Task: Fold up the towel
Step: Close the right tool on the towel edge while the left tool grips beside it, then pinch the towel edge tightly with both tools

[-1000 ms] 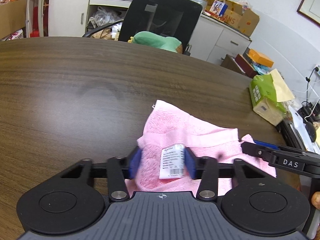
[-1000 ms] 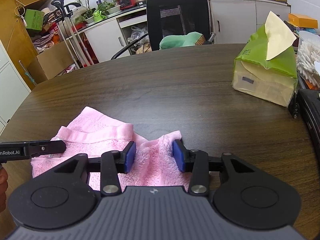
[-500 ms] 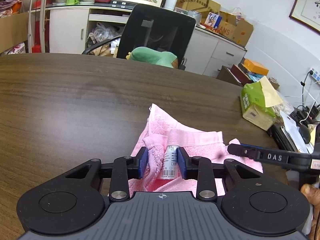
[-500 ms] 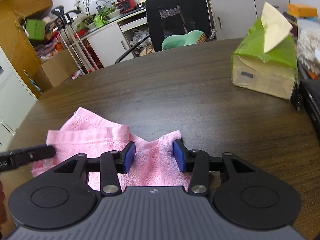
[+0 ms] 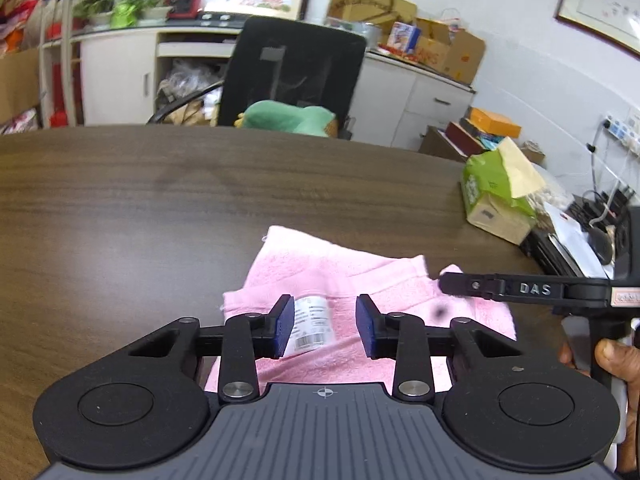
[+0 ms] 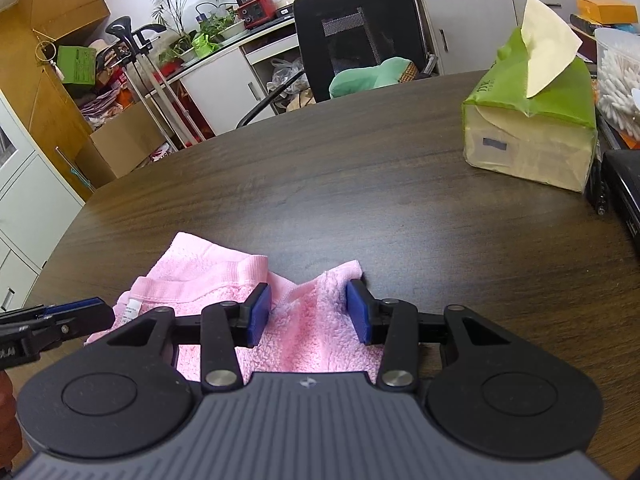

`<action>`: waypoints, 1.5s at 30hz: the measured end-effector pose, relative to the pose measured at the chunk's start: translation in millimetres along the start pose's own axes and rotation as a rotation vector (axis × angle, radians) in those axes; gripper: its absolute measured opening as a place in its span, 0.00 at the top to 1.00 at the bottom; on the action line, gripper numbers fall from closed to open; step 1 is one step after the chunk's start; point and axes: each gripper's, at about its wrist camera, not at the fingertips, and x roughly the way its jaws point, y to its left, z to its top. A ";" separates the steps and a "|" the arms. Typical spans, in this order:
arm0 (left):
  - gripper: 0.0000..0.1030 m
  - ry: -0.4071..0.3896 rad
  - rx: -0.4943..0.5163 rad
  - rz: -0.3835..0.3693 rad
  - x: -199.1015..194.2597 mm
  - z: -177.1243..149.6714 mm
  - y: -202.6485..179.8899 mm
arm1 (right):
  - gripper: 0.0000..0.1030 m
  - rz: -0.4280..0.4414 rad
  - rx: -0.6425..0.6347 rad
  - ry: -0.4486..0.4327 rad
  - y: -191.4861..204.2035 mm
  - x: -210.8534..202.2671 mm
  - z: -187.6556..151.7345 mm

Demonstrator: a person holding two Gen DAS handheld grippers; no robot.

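Observation:
A pink towel (image 5: 340, 264) lies partly folded on the dark wooden table (image 5: 160, 220), with its white label face up. My left gripper (image 5: 325, 320) hovers just over the near part. Its jaws are opening. The label and flat cloth show between the blue pads, which do not press on them. In the right wrist view the towel (image 6: 208, 264) bunches up between the pads of my right gripper (image 6: 308, 312), which is shut on that right-hand corner. One finger of the right gripper (image 5: 480, 286) reaches in from the right, held by a hand (image 5: 616, 360).
A green tissue pack (image 6: 528, 136) stands at the table's far right, beside a tub of cotton swabs (image 6: 616, 76) and a black device (image 6: 620, 200). A black office chair (image 6: 360, 32) with a green cushion (image 5: 288, 118) sits behind the far edge. Cabinets and boxes line the wall.
The cloth that was bunched between the left pads now lies flat, and those jaws stand wider. The left gripper has risen a little. The right gripper holds its place and grip.

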 end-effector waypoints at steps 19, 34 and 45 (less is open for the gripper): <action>0.61 0.078 -0.137 -0.011 11.0 -7.2 40.4 | 0.57 0.022 0.018 -0.002 -5.5 -0.7 1.7; 0.55 0.074 -0.244 -0.056 16.1 -4.1 49.1 | 0.51 0.039 0.018 -0.005 -3.5 -0.7 -1.9; 0.58 0.025 -0.224 -0.122 10.9 0.0 35.6 | 0.50 0.044 0.011 -0.007 -4.7 -0.6 -2.5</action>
